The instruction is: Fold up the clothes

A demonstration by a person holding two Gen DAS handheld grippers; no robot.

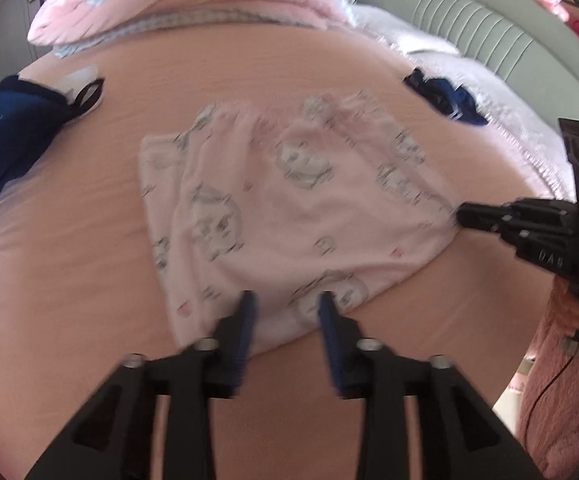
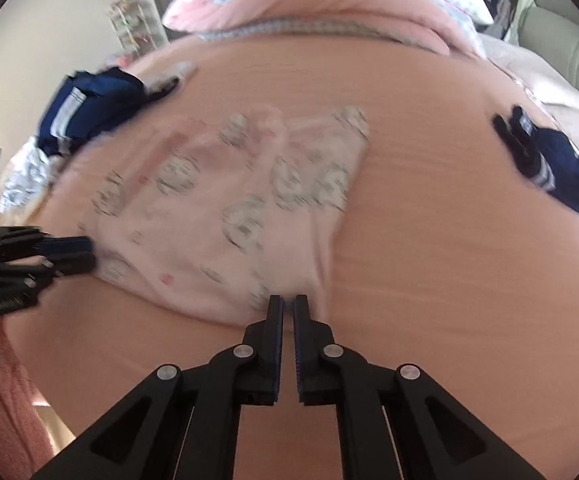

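Observation:
A pale pink garment printed with grey cartoon figures lies partly folded on the pink bedsheet. My left gripper hovers over its near edge, blue pads apart, nothing pressed between them. My right gripper reaches in from the right, closed at the garment's right corner. In the right wrist view the garment spreads ahead and my right gripper is shut, its tips meeting on the near hem. The left gripper shows at the left edge by the garment's left corner.
Navy clothes are piled at the left of the bed, and a small navy item lies at the right. A pink duvet and pillows are heaped at the back by a grey-green headboard. A pink fuzzy sleeve is at right.

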